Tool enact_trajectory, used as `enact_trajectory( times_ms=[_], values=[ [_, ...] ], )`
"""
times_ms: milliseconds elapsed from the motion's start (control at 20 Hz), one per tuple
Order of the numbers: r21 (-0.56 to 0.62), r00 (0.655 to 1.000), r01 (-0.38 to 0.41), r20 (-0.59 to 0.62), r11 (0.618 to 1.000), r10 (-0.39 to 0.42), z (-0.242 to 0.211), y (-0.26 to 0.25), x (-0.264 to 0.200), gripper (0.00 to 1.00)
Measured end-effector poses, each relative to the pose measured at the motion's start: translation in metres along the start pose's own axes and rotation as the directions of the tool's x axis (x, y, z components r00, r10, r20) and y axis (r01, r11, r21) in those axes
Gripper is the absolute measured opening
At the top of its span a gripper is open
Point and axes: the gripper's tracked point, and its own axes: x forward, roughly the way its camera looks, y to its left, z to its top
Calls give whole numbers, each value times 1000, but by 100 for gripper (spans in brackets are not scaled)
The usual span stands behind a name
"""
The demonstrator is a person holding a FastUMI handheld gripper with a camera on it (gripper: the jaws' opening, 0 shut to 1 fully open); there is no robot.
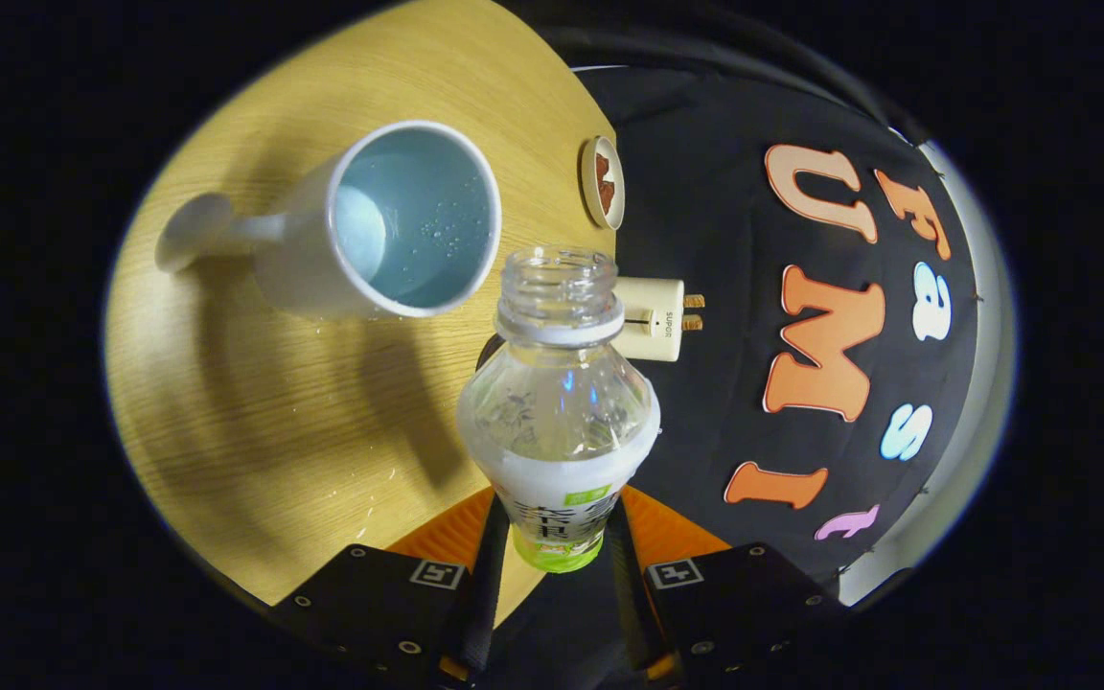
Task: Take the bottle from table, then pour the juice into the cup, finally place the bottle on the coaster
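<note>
One bottle (pixel 560 402), uncapped, clamped between the fingers (pixel 557 565) and tilted near the cup (pixel 389 225) on the bench (pixel 255 422); pouring apparently under way, coaster (pixel 602 182) placement outstanding.

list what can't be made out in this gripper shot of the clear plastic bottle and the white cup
- Clear plastic bottle: its base, hidden between the gripper fingers.
- White cup with blue inside: how much liquid it holds; the tilted view shows just droplets.
- Round wooden coaster: seen edge-on at the table rim, its face too small.
- Cream plug-like device: its near end, behind the bottle neck.
</note>
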Motion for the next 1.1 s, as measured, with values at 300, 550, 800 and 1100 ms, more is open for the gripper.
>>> enact_trajectory(
  times_ms=[300,550,800,1100],
  values=[
    [-60,999,48,21,997,-47,5,-19,2,55],
    [-104,996,80,40,991,-76,7,-30,4,55],
    [-151,995,88,63,985,-79,11,-35,4,55],
    [-197,994,97,74,976,-84,9,-39,6,54]
  ],
)
